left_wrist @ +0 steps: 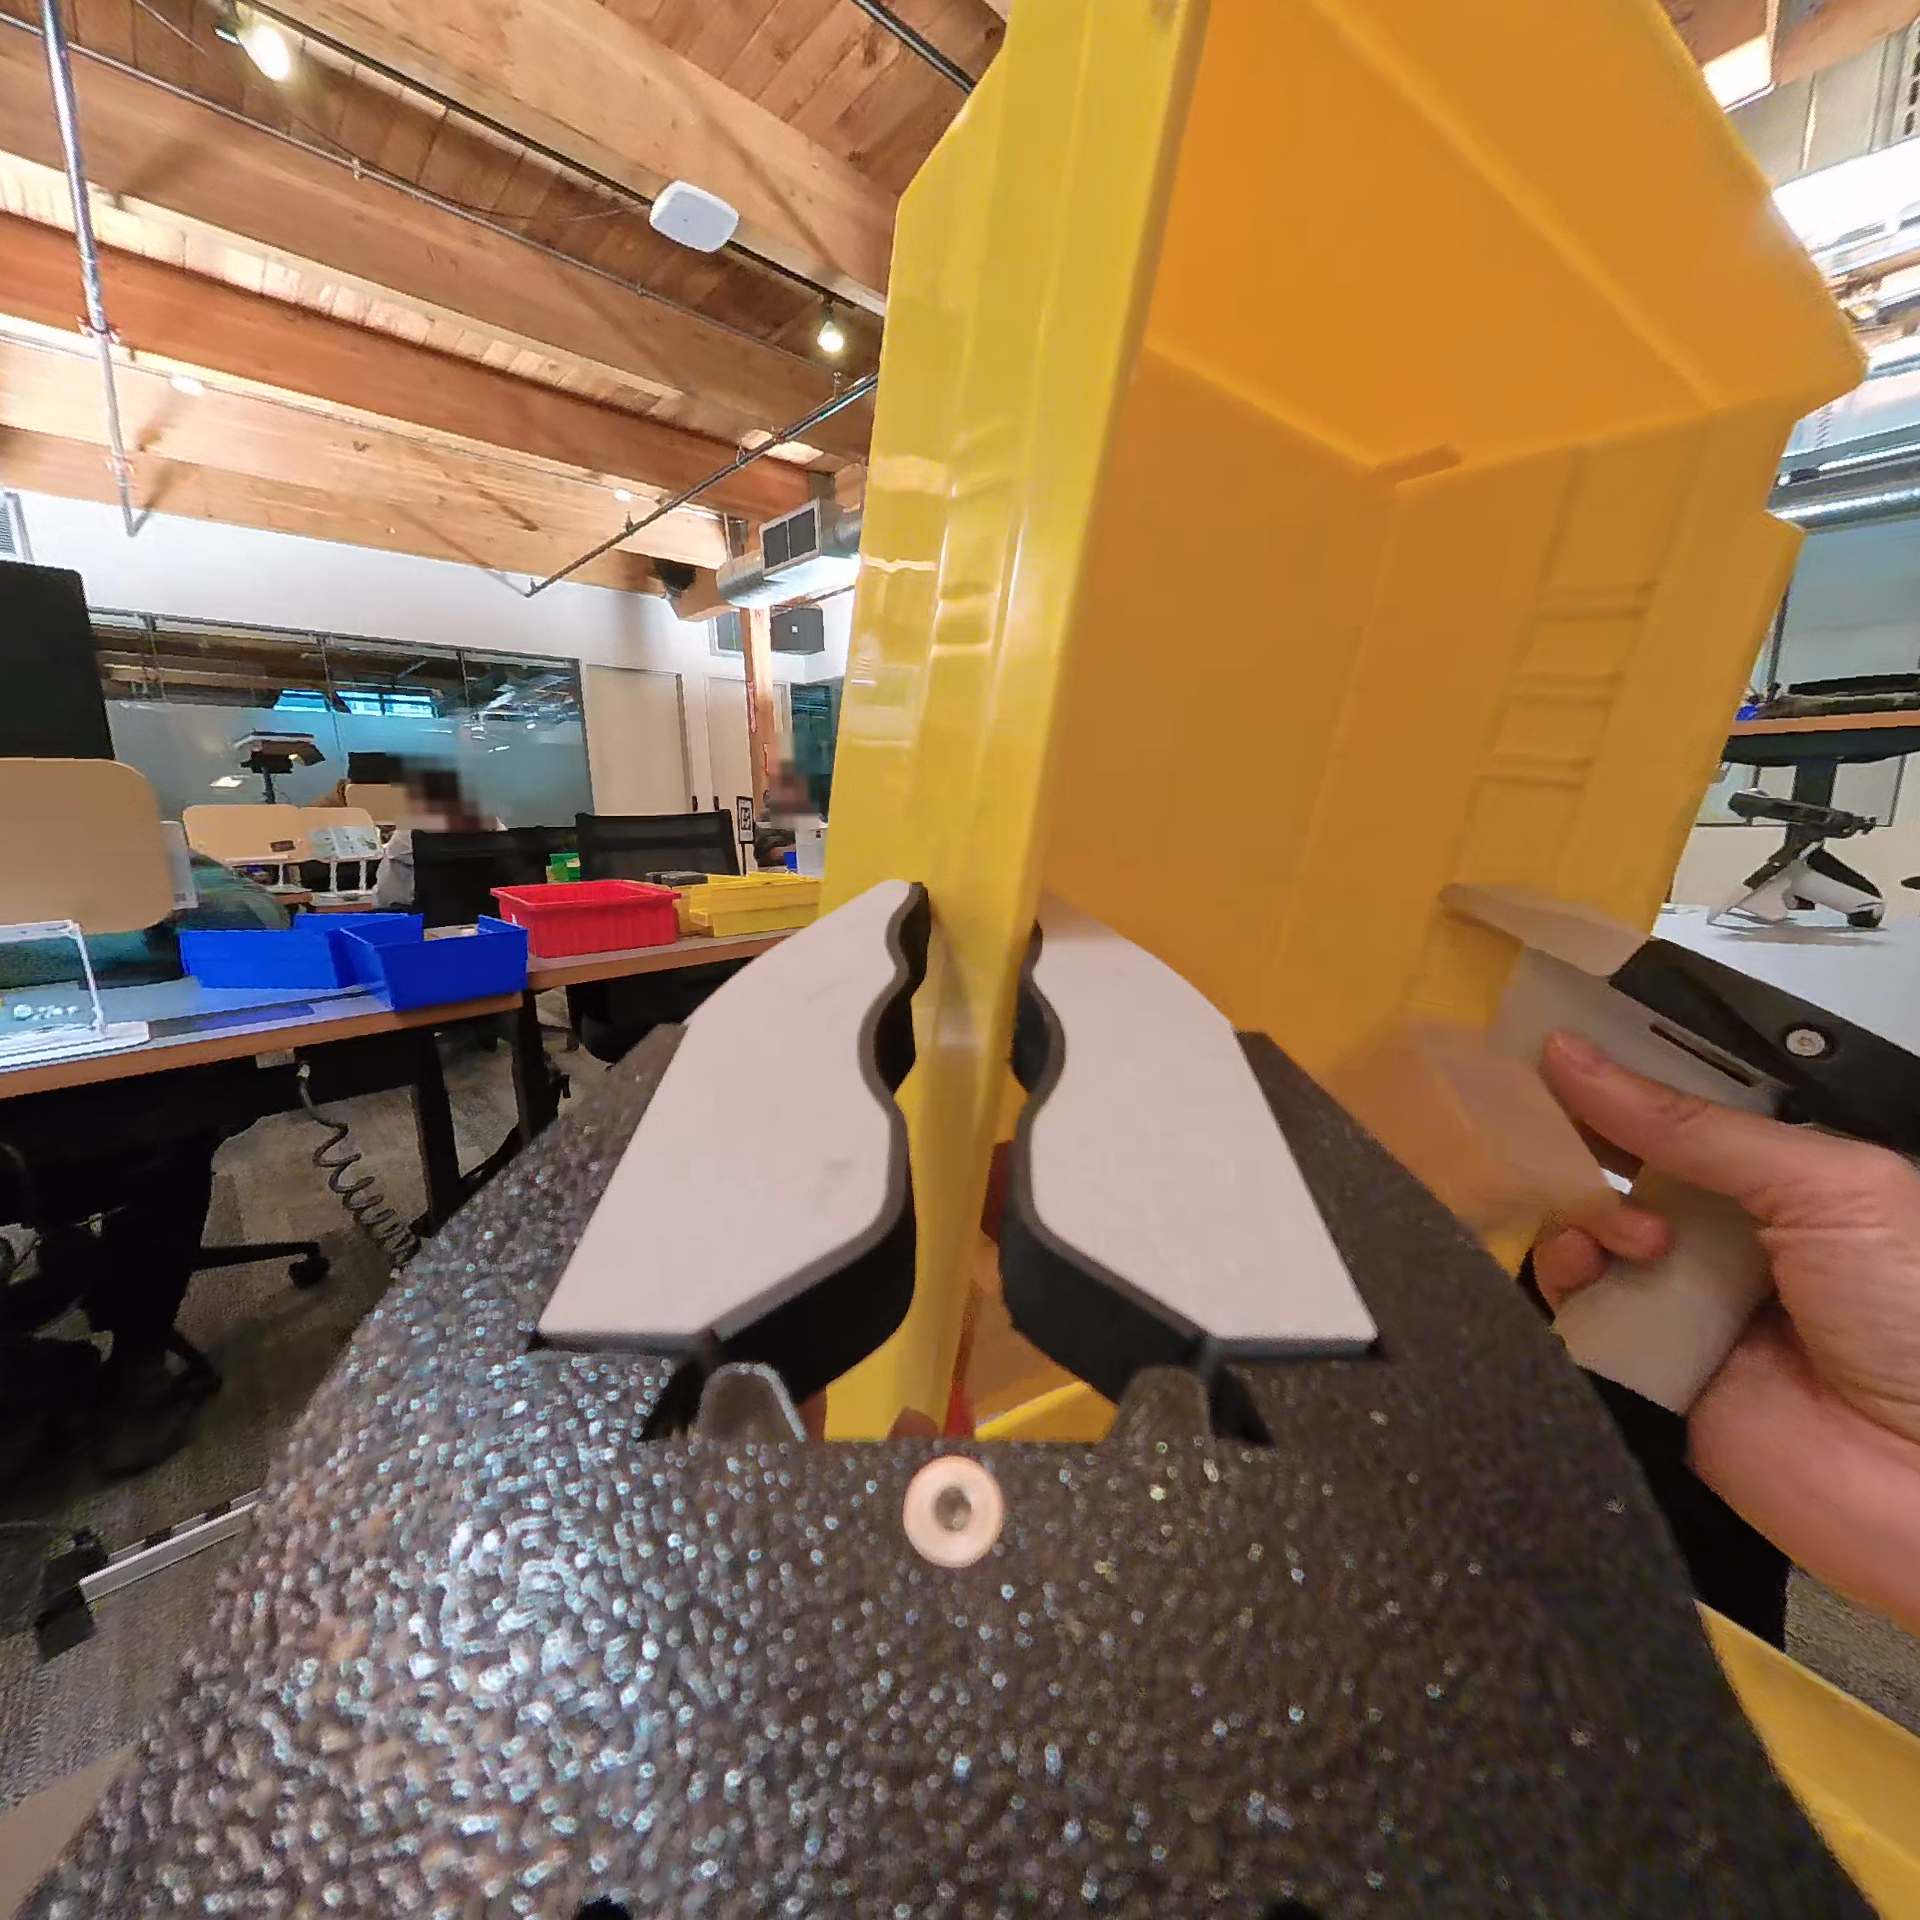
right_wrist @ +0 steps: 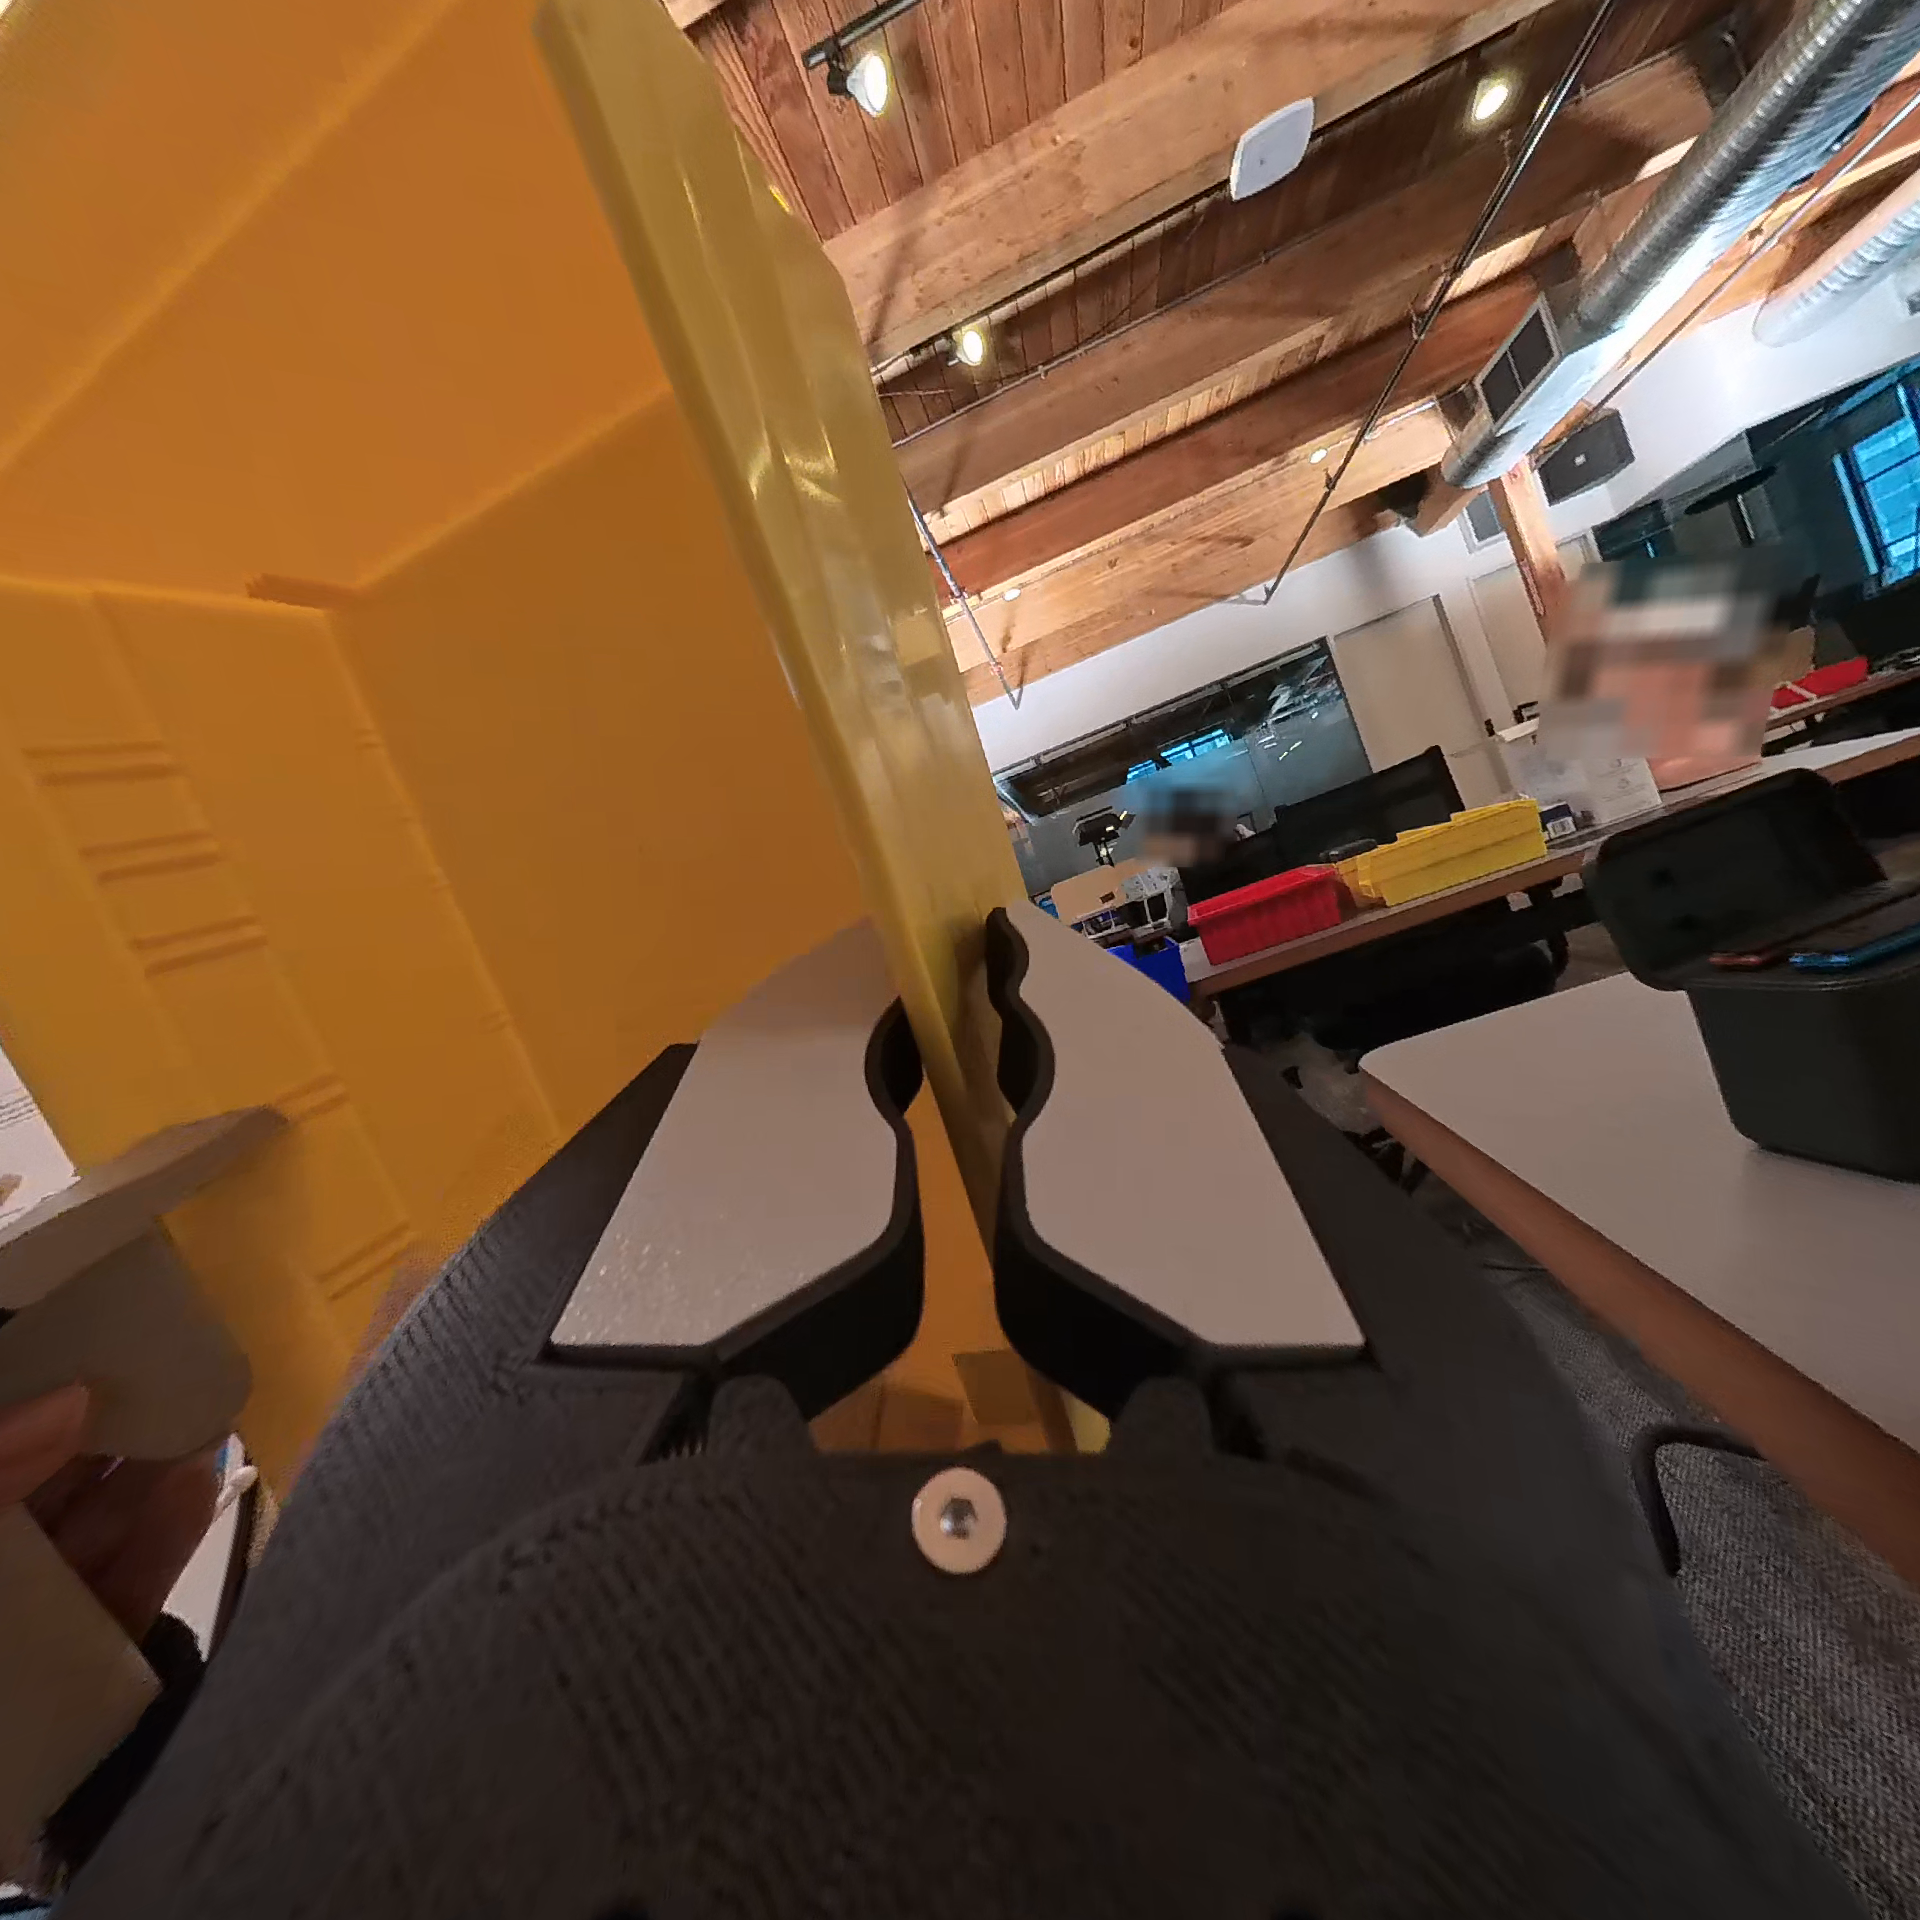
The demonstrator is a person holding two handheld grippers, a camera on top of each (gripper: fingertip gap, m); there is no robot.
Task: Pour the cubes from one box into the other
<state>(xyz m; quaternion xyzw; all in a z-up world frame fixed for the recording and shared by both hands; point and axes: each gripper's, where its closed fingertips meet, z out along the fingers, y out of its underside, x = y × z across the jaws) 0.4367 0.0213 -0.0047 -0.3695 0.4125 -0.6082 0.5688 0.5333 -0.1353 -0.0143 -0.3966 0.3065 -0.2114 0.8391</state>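
Observation:
A yellow box (left_wrist: pixel 1299 644) is held up in the air and tipped steeply, its open inside facing me. My left gripper (left_wrist: pixel 977 935) is shut on its left side wall. My right gripper (right_wrist: pixel 951 956) is shut on the opposite side wall of the same box (right_wrist: pixel 416 727). The part of the inside that shows holds no cubes. A bit of red shows low between the left fingers (left_wrist: pixel 966 1351); I cannot tell what it is. The right gripper and the hand on it (left_wrist: pixel 1662 1174) show at the far wall in the left wrist view. The second box's yellow edge (left_wrist: pixel 1829 1766) shows at lower right.
A grey table with a wooden edge (right_wrist: pixel 1621 1174) lies to the right, with a black case (right_wrist: pixel 1808 977) on it. Farther desks carry blue bins (left_wrist: pixel 416 961), a red bin (left_wrist: pixel 587 916) and yellow bins (left_wrist: pixel 748 902). People sit at the back. Office chairs stand below on the left.

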